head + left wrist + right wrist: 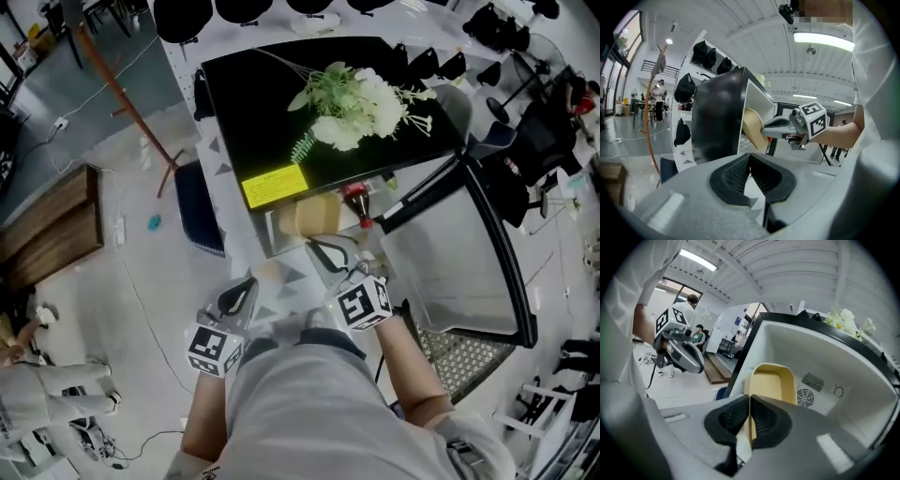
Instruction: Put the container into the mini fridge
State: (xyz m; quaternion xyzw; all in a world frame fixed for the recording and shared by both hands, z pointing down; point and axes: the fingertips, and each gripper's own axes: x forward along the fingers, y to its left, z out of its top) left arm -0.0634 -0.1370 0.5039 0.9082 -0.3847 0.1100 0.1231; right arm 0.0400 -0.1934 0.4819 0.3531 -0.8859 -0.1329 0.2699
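The black mini fridge with a white plastic lining (825,350) stands open. The shallow mustard-yellow plastic container (774,380) is at its mouth, its near wall pinched in the right gripper (749,422). It looks light, stiff and smooth, so this rim hold suits it, though it may pivot. The left gripper (750,180) hangs aside, jaws together on nothing

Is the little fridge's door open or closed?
Open. The door hangs wide off the mini fridge, and the right tool holds the container in its white inside.
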